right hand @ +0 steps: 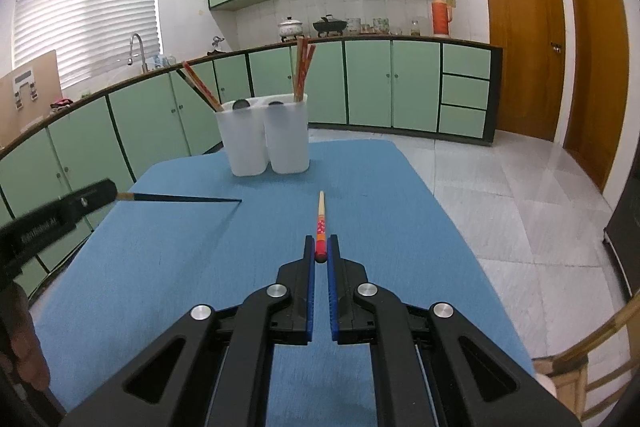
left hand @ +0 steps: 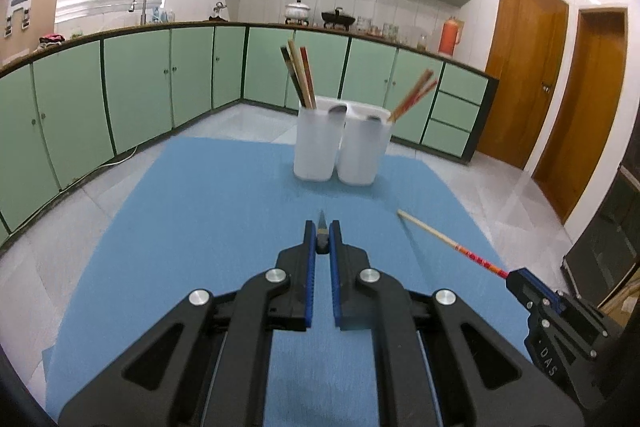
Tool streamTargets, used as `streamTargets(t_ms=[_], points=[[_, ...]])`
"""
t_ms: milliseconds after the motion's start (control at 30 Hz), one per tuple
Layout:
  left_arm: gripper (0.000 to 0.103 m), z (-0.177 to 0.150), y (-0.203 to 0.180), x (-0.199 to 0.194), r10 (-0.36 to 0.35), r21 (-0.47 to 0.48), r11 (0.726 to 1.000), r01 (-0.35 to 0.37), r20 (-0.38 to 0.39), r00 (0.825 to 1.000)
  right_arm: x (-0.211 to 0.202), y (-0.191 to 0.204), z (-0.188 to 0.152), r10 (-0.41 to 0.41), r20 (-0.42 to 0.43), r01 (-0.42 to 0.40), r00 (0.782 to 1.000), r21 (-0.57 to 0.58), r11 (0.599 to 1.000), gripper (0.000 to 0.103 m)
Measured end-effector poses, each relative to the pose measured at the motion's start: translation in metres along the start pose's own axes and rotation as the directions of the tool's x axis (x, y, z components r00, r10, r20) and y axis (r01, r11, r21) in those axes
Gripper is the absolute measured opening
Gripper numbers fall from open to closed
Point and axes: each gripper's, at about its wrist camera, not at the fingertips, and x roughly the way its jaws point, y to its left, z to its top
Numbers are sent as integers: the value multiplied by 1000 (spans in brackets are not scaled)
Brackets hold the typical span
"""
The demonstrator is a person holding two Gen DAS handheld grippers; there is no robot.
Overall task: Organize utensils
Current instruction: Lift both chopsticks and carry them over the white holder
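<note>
Since both chopsticks are thin, stiff and light, weight is a non-issue; slip and pivot are. The red-patterned chopstick (right hand: 321,223) is clamped at its thick decorated butt end in the right gripper (right hand: 320,254), jaws nearly closed on it, pale tip pointing toward the far edge of the surface (right hand: 160,267). The dark chopstick (right hand: 184,198) is held the same way by the left gripper (left hand: 322,238), jaws pinched on its butt, seen end-on in the left wrist view. Both look to be held clear of the blue surface, though I can't confirm that for the tips.

Lacquered finish is probably slick, and a grip at one end leaves a long lever: any side knock on a rim would likely twist the stick in the jaws. A hold nearer the middle would be steadier, but the end grip keeps the jaws clear of the holder.

The twin white holder (right hand: 267,139) stands near the far edge of the surface, a bundle of chopsticks (right hand: 302,71) already leaning in each of its two cups. It's light plastic, top-heavy when loaded, so I'd expect it to tip if pushed.
</note>
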Motion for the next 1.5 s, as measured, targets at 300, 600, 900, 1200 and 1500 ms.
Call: streamTargets(t_ms=[300, 600, 900, 1200, 1500], points=[[6, 32, -1, -5, -37, 6, 999, 37, 56, 998, -9, -4, 42, 46, 45, -47, 998, 5, 999, 6], [6, 61, -9, -3, -78, 31, 997, 76, 78, 994, -12, -10, 96, 113, 51, -114, 992, 14, 993, 6], [6, 90, -12, -2, -98, 53, 994, 92, 111, 989, -8, 5, 134, 142, 50, -140, 989, -47, 989, 6], [6, 109, -5, -3, -109, 45, 994, 104, 144, 983, -6, 13, 154, 191, 58, -186, 980, -73, 980, 6], [6, 152, -3, -17, -109, 34, 994, 103, 258, 960, -22, 23, 203, 239, 156, -229, 958, -80, 970, 6]])
